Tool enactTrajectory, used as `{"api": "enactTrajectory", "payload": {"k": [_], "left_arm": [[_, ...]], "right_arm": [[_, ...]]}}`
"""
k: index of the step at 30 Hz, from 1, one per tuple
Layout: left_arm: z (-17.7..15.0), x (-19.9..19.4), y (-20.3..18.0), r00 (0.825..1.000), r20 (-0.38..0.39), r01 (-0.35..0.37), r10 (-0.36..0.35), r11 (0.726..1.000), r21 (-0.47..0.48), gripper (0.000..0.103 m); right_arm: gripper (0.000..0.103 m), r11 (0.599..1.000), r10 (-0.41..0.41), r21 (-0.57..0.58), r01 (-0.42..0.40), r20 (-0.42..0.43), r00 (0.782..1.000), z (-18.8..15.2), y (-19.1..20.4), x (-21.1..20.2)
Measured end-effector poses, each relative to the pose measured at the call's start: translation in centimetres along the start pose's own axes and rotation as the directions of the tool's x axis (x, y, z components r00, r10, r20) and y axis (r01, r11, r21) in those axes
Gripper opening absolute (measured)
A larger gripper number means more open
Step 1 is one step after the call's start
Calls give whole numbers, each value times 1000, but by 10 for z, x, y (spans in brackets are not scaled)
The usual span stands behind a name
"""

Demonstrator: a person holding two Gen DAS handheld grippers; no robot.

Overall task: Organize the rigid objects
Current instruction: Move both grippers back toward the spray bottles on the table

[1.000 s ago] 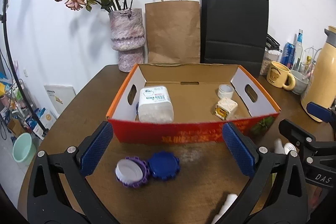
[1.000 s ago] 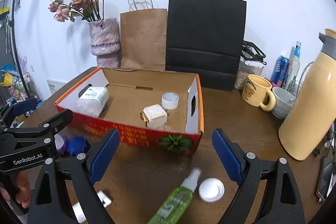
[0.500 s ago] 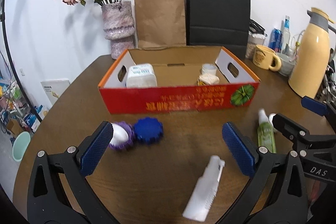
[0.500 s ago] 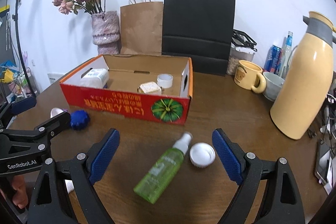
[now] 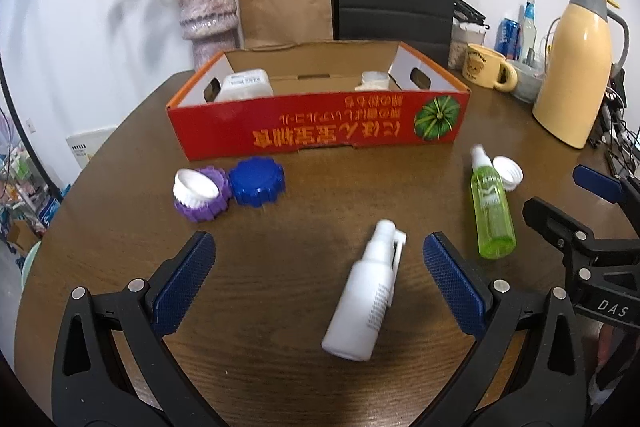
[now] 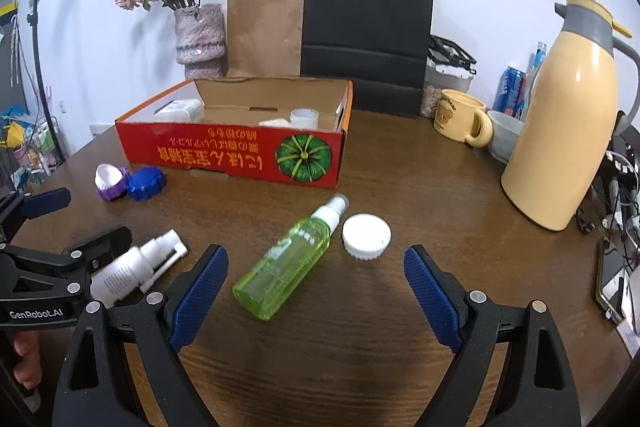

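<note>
Both grippers have pulled back from the red cardboard box (image 5: 320, 131) since the earlier frames and sit lower; the bottles on the table, then at the frame edges, now lie between or just ahead of the fingers.

Left wrist view, left to right: purple cap (image 5: 202, 193) with a white cap sitting in it, touching the blue cap (image 5: 258, 179), left of centre, just below the box. White spray bottle (image 5: 366, 297) lies on its side, lower centre, between the blue pads of the left gripper (image 5: 318, 287); jaws wide apart, pads clear of the bottle. Green spray bottle (image 5: 491, 211) and white lid (image 5: 507, 173) lie touching, at right.

Right wrist view: right gripper (image 6: 316, 291) jaws wide apart, holding nothing. Green bottle's base lies just ahead of the left pad; the lid is further up, at centre. Box sits upper left of centre, small white containers inside.
</note>
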State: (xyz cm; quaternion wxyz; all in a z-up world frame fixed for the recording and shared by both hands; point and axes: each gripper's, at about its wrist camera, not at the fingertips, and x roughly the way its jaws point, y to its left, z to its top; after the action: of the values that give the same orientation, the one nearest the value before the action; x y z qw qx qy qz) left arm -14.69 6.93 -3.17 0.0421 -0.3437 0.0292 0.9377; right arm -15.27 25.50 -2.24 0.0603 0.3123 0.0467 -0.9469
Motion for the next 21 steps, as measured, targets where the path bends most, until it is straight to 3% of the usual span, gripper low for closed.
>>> {"api": "enactTrajectory", "payload": {"k": [15,21], "left_arm": [[-16,14,-13,995,-92,33,-28,998,44,101],[-21,20,-16,989,-138,58,-51,997,51,78]], "right_arm": [[93,1000,0,31,1,-27,1000,-14,-5,0],[93,1000,-1,31,2,-28,1000,-14,-5,0]]}}
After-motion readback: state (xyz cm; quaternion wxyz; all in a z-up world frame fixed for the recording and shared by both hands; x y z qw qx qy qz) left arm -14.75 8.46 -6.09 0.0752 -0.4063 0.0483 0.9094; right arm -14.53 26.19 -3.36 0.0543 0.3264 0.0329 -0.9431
